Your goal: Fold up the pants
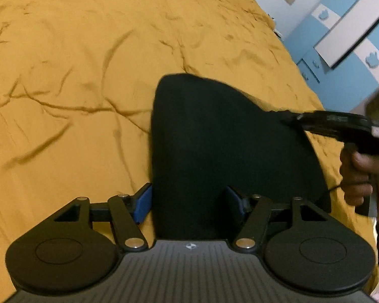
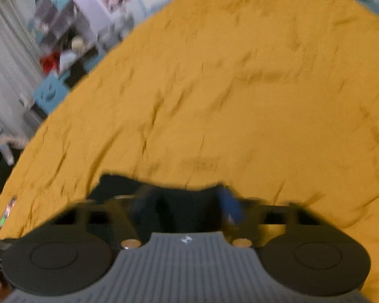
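Observation:
Black pants (image 1: 214, 139) lie folded into a compact slab on the yellow bedsheet (image 1: 75, 75). My left gripper (image 1: 189, 203) hangs over their near end with its jaws wide apart. Its left blue pad (image 1: 142, 205) sits just outside the cloth's left edge and the right pad (image 1: 236, 202) is over the cloth. My right gripper (image 1: 294, 118) reaches in from the right, its tip at the pants' right edge, held by a hand (image 1: 361, 176). The right wrist view is blurred. It shows the right gripper (image 2: 187, 203) with fingers apart and the black pants (image 2: 118, 189) between them.
The bed's right edge runs diagonally, with blue and white cabinets (image 1: 341, 38) beyond it. In the right wrist view the bedsheet (image 2: 240, 101) fills most of the picture, with white curtains (image 2: 5, 50) and cluttered shelves (image 2: 58, 25) past its left edge.

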{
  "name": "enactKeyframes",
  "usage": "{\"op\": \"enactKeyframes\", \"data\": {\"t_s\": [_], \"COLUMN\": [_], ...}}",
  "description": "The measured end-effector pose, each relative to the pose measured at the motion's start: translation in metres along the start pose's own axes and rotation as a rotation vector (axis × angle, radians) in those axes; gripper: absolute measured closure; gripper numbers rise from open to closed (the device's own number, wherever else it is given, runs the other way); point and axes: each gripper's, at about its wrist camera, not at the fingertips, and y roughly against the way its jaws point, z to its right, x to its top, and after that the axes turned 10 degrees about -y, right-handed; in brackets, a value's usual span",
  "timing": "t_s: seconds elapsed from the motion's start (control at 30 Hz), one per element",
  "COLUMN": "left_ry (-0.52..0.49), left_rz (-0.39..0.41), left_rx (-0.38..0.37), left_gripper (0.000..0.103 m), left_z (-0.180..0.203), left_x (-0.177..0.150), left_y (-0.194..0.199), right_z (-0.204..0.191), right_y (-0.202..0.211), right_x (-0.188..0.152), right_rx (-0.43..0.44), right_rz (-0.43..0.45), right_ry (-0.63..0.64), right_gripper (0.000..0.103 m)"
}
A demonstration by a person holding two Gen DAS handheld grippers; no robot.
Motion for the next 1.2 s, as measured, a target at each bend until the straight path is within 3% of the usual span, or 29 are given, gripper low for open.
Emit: {"op": "enactKeyframes", "data": {"t_s": [0.07,0.2,0.27,0.33,0.37,0.43,0.57,0.67,0.87,1.2], "left_ry": [-0.025,-0.073,-0.08,-0.068,-0.057,-0.041,0.029,0.07,0.191,0.108], "left_rz": [-0.016,-0.038,-0.039,-0.025,-0.009,0.042,0.072,0.002,-0.121,-0.105], "left_rx": [-0.005,-0.021,-0.032,-0.046,-0.045,-0.042,-0.098,-0.197,-0.321,-0.311], "left_gripper": [0.043,0.045,0.044,0.043,0.042,0.035,0.026,0.026,0.026,0.022], "left_z": [0.006,0.012,0.009,0.0,-0.005,-0.016,-0.037,-0.049,-0.061,-0.04], "left_x": [-0.006,-0.013,-0.011,-0.005,-0.001,0.009,0.032,0.043,0.038,0.041], "left_y": [-0.003,-0.001,0.007,0.019,0.025,0.037,0.036,0.011,-0.043,-0.057], "right_z": [-0.003,0.009,0.013,0.016,0.018,0.022,0.031,0.034,0.034,0.036], "right_y": [-0.003,0.007,0.013,0.024,0.03,0.043,0.055,0.053,0.022,-0.026], "right_x": [-0.003,-0.011,-0.014,-0.016,-0.017,-0.019,-0.025,-0.033,-0.052,-0.064], "right_rx": [-0.045,-0.032,-0.043,-0.035,-0.023,0.012,0.092,0.116,0.16,0.299], "right_rz": [0.009,0.073,0.093,0.09,0.088,0.066,-0.021,-0.089,-0.225,-0.258], "right_ry": [0.03,-0.052,-0.084,-0.114,-0.125,-0.153,-0.218,-0.254,-0.257,-0.307], "right_gripper": [0.1,0.098,0.073,0.06,0.048,0.036,0.034,0.034,0.033,0.032]}}
